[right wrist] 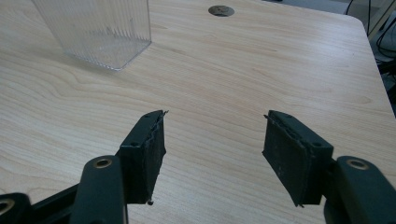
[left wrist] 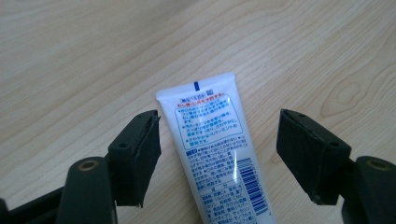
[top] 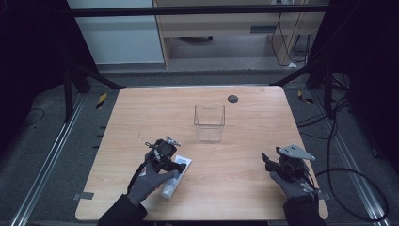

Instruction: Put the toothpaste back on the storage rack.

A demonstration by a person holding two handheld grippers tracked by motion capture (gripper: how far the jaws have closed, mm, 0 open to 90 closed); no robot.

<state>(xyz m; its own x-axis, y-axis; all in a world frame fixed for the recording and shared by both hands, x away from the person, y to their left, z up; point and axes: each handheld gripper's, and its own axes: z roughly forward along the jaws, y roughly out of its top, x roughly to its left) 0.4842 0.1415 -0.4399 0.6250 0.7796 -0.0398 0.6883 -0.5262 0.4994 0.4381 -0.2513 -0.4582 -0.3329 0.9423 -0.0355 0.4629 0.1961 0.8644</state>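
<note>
Left gripper (left wrist: 217,156): jaws spread wide, straddling the tube, not touching it.
Tube (left wrist: 215,140): flat white plastic, blue print, lying on the table's near left.
Right gripper (right wrist: 212,156): gaping, nothing held.
Table (right wrist: 261,70): pale woodgrain.
Bin (top: 209,123): clear ribbed plastic, mid-table, looks empty.
</note>
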